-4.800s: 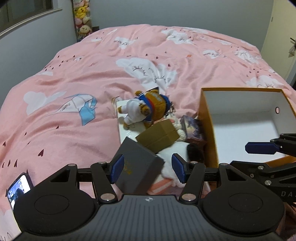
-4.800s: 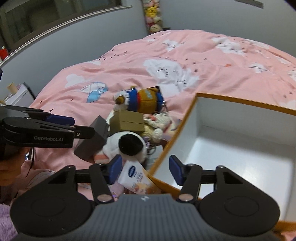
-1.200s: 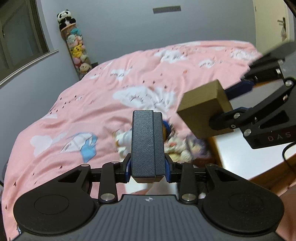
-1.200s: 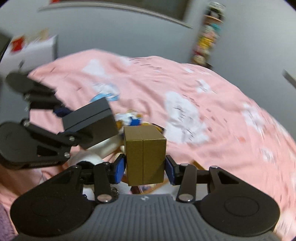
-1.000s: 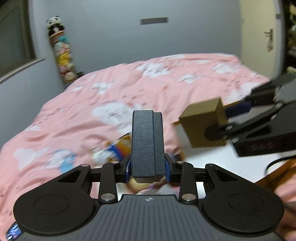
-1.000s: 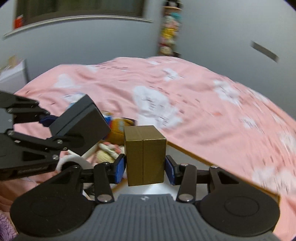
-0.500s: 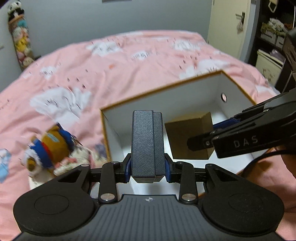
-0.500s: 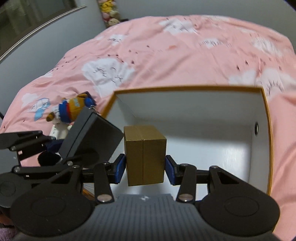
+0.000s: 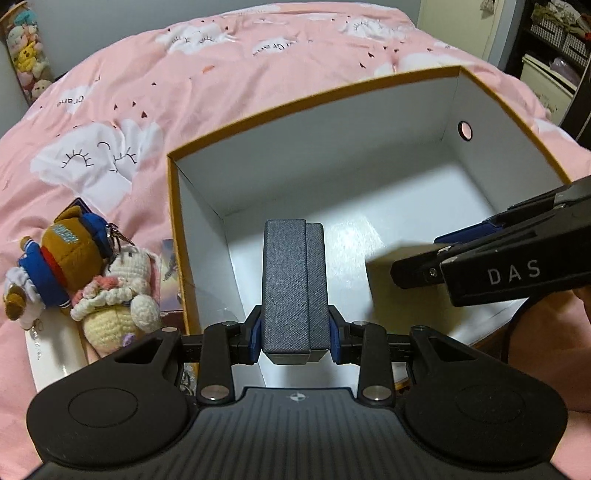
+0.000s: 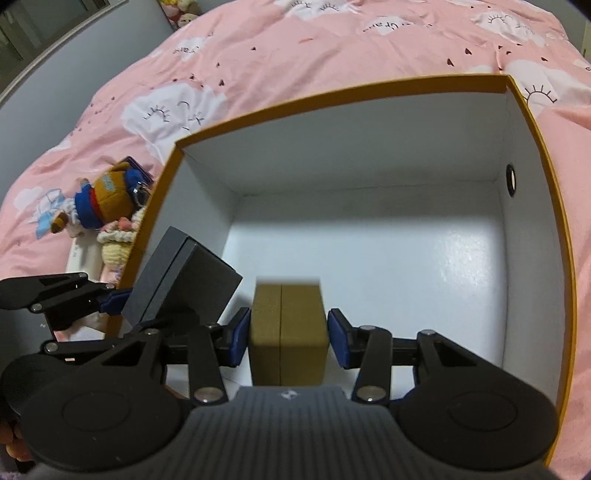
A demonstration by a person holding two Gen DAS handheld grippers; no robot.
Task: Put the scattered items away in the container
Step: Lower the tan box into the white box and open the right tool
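Observation:
My left gripper [image 9: 294,339] is shut on a dark grey box [image 9: 294,284], held upright over the left part of the container [image 9: 295,99]. The container is an orange-rimmed carton with a white inside, and its floor is bare. My right gripper [image 10: 289,341] is shut on a tan box [image 10: 288,332], low inside the carton near its front. From the right wrist view the dark grey box [image 10: 184,284] hangs tilted just inside the carton's left wall [image 10: 207,206]. In the left wrist view the right gripper [image 9: 424,254] reaches in from the right.
A brown bear plush in blue clothes [image 9: 66,254] and a cream crochet bunny [image 9: 122,295] lie on the pink duvet [image 9: 184,66], left of the carton, beside a white item [image 9: 48,354]. A finger hole [image 9: 464,130] pierces the carton's right wall. Shelving stands at the far right [image 9: 554,29].
Both grippers have come down and forward over the carton with their boxes still clamped. They now point more steeply down, and the carton fills both views.

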